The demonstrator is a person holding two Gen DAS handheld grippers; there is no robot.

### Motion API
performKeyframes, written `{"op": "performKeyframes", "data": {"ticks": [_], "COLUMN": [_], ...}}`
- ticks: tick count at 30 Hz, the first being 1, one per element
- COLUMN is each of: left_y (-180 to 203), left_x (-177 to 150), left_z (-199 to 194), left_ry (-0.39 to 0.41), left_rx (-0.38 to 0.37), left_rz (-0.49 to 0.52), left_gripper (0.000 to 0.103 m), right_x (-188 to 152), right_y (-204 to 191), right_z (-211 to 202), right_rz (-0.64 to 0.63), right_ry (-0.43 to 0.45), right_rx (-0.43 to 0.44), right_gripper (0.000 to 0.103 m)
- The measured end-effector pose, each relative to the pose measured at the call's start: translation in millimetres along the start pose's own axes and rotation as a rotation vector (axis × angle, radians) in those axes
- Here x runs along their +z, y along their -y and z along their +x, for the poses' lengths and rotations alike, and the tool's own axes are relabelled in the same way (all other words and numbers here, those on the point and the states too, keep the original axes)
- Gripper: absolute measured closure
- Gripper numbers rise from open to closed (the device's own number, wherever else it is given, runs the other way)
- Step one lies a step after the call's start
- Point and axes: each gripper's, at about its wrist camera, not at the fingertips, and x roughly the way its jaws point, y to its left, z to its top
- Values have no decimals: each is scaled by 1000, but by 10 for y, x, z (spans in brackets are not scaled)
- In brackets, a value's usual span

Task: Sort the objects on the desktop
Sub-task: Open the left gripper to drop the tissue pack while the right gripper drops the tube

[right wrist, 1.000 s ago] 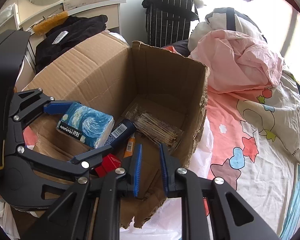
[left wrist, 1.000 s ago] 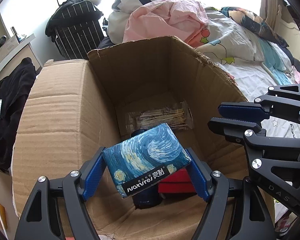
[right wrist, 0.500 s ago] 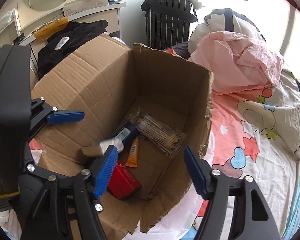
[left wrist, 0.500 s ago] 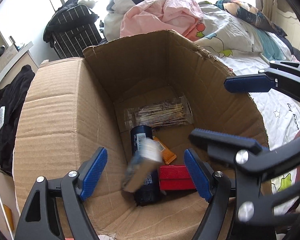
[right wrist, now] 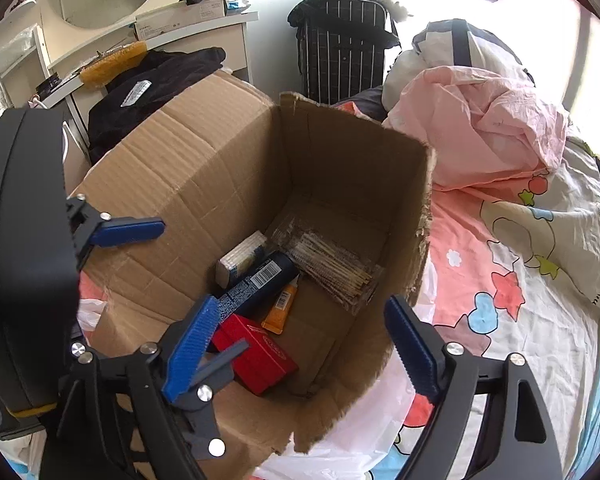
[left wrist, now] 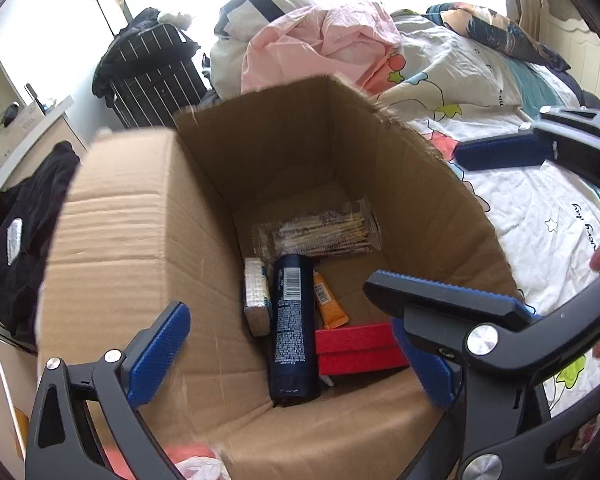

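Reading change: tissue pack (left wrist: 256, 300) gone from between the left gripper (left wrist: 284, 360) pads a second ago; now lying on edge on the box (left wrist: 112, 240) floor, against the left wall
Left gripper: jaws just opened further, spread wide, nothing between the pads; hovers over the near rim
Right gripper (right wrist: 300, 348): jaws just opened from shut to wide, empty; hangs over the near right corner of the box
Meaning for task: one item sorted into the box; both grippers free for a next pick, as judged
Box contents: tissue pack touching the dark bottle (left wrist: 292, 324) on its left; orange tube (left wrist: 328, 300) just right of the bottle; red case (left wrist: 356, 350) at the near end, touching the bottle; swab bag (left wrist: 320, 232) flat by the far wall
Edges: right wall rim (right wrist: 424, 216) torn and ragged; near flap (right wrist: 332, 420) ripped, sagging onto a white bag; left flap folded outward, wide and flat
Open room inside: bare floor to the right of the tube and case, up to the right wall
Open room outside: bed (right wrist: 520, 320) to the right, bare of task items; left side crowded by black clothes (left wrist: 20, 240)
Crowding: the two grippers near each other above the near rim; risk of bumping on withdrawal, as judged
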Motion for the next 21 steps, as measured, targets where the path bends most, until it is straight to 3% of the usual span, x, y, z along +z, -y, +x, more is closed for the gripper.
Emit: {"op": "performKeyframes", "data": {"ticks": [1, 13, 21], "left_y": [-8, 38, 110], "left_x": [-2, -43, -86], "left_z": [-33, -160, -275], "left_ry": [6, 19, 44], "left_rx": [12, 60, 65], "left_rz": [-2, 13, 16], "left_gripper": [0, 0, 0], "right_x": [0, -79, -202], "right_y": [5, 87, 249], "right_z": [-36, -112, -236], "right_rz": [2, 15, 65], "right_ry": [17, -7, 4], "right_rx": [-18, -80, -62], "right_gripper": [0, 0, 0]}}
